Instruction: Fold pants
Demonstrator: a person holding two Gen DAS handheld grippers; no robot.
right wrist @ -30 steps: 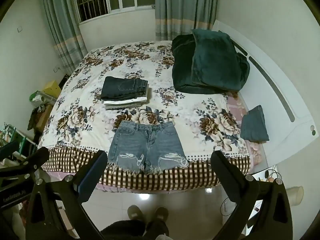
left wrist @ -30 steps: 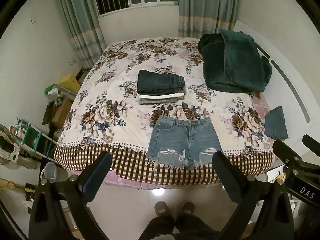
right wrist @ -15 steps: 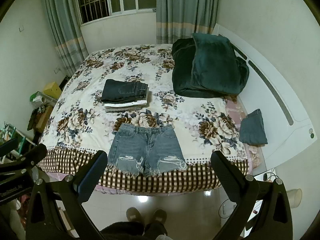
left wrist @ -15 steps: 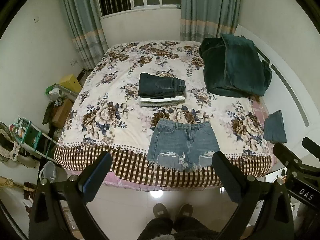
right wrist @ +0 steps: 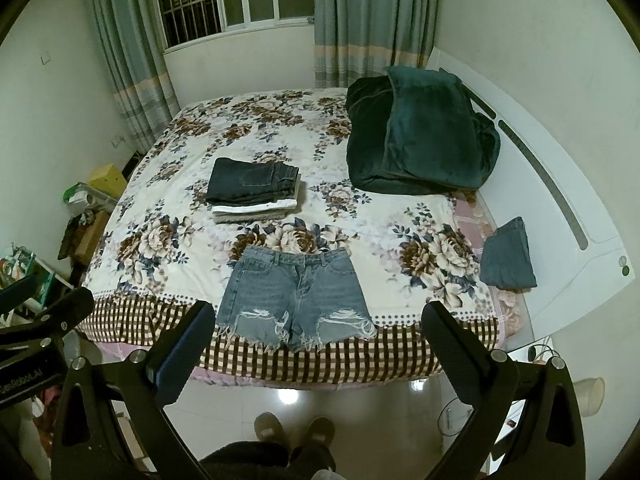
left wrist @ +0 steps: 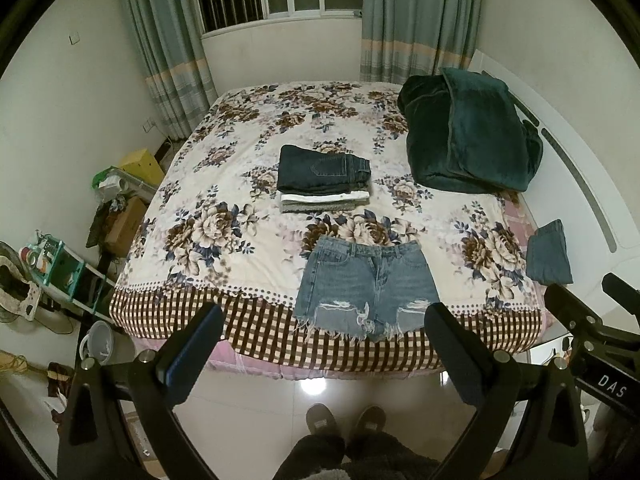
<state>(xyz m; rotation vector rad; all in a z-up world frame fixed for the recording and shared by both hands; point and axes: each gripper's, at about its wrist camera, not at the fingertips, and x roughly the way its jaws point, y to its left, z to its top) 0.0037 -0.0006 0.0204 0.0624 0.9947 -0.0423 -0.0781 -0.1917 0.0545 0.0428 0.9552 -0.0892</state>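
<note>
A large bed with a cream floral bedspread and brown checked border (left wrist: 224,240) (right wrist: 168,240) is seen from its foot in both wrist views. A bulky dark green plush blanket (left wrist: 472,136) (right wrist: 424,140) is heaped at the far right of the bed, against the white curved headboard (left wrist: 580,200) (right wrist: 560,200). A stack of folded clothes topped by dark denim (left wrist: 324,176) (right wrist: 256,188) is set mid-bed, just beyond the task item. The light blue frayed denim shorts (left wrist: 368,288) (right wrist: 296,296) are laid flat and unfolded at the near edge of the bed, waistband away, ragged hems over the checked border. A small folded grey-blue garment (left wrist: 548,254) (right wrist: 508,256) is placed at the right edge, well apart from the shorts.

The left gripper (left wrist: 320,344) is held wide open above the floor, nothing between its black fingers (left wrist: 196,344). The right gripper (right wrist: 316,340) is likewise spread wide and empty, short of the bed. Neither is touching the shorts.

Writing: "DAS" is read on the right tool body in the left view; "CenRobot.AI", partly cut off, is read on the left tool body in the right view. Brown slippers (left wrist: 344,420) (right wrist: 296,432) are seen on the glossy tile floor.
</note>
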